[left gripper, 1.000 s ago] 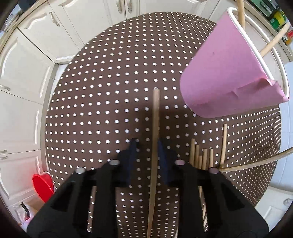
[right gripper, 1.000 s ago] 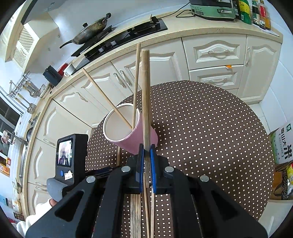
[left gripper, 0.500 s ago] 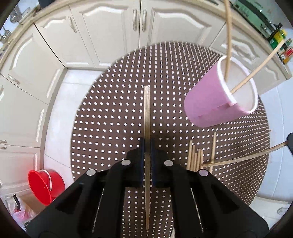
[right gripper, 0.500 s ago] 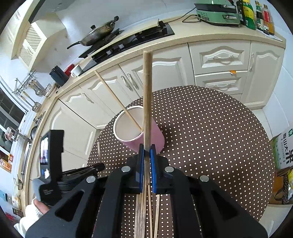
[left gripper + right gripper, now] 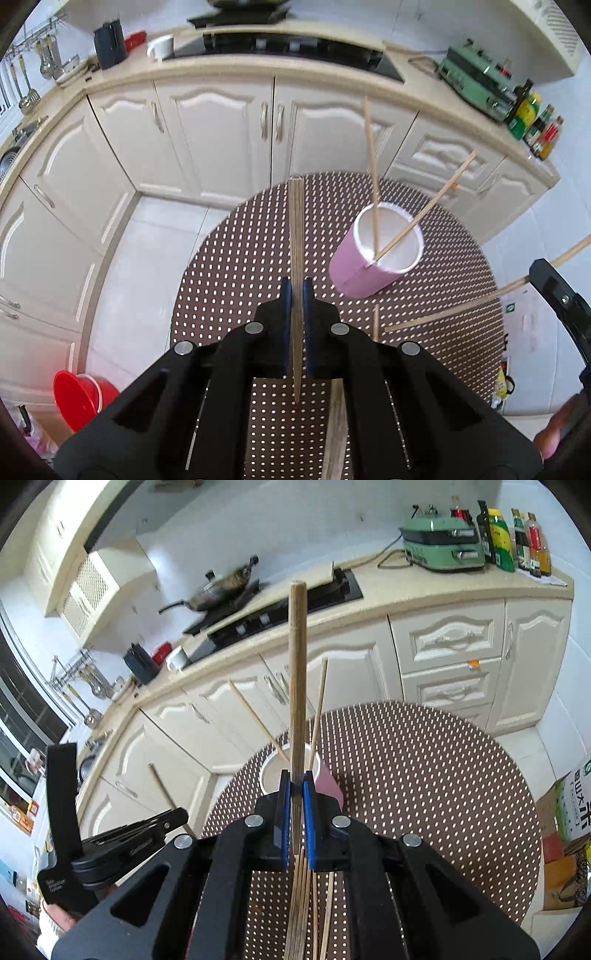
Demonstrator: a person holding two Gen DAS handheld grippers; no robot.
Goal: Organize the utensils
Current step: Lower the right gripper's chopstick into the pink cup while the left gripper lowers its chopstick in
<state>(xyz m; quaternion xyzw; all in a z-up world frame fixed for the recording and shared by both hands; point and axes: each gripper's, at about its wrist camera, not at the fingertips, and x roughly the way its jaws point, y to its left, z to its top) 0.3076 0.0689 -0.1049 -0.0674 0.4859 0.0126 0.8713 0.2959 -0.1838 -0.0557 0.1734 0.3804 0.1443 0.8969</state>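
The left gripper (image 5: 294, 295) is clamped tight on one wooden chopstick (image 5: 295, 236), which stands up between its blue pads above the dotted table (image 5: 236, 266). The right gripper (image 5: 295, 794) likewise pinches a single chopstick (image 5: 297, 672) held upright over the loose chopsticks (image 5: 301, 893) lying on the table beneath it. Beyond both tools, a pink cup (image 5: 364, 271) stands on the table with two chopsticks (image 5: 373, 173) leaning in it, near the cream kitchen cabinets (image 5: 221, 136).
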